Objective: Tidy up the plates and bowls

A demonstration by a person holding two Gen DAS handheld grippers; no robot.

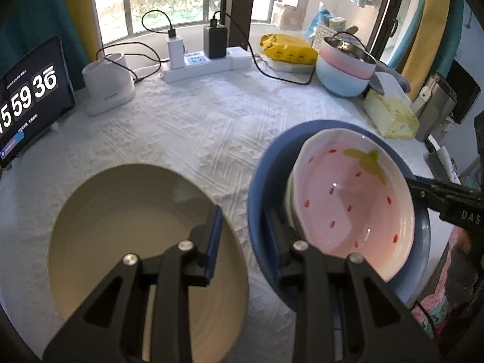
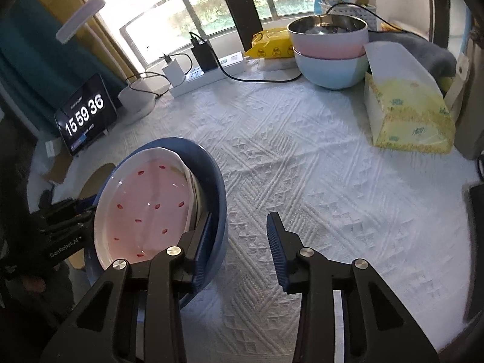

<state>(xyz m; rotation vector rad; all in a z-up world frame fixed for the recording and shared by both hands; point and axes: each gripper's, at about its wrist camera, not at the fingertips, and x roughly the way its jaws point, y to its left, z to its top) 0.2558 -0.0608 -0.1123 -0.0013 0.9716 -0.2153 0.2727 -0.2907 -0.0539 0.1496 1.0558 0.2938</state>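
Straddling the blue bowl's (image 1: 263,181) near wall, the left tool (image 1: 246,242) stands narrow without visibly pinching it, while the right tool (image 2: 239,242) gapes half-wide across its opposite rim, likely steadying the strawberry dish (image 1: 351,196) tilted inside beside the beige plate (image 1: 121,227).

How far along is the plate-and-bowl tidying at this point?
Done: the strawberry dish sits nested in the blue bowl; a pink bowl is stacked in a pale blue bowl at the back. In hand: left claw and right claw straddle the blue bowl's opposite rims; firm grip unclear. Left: the beige plate lies alone.
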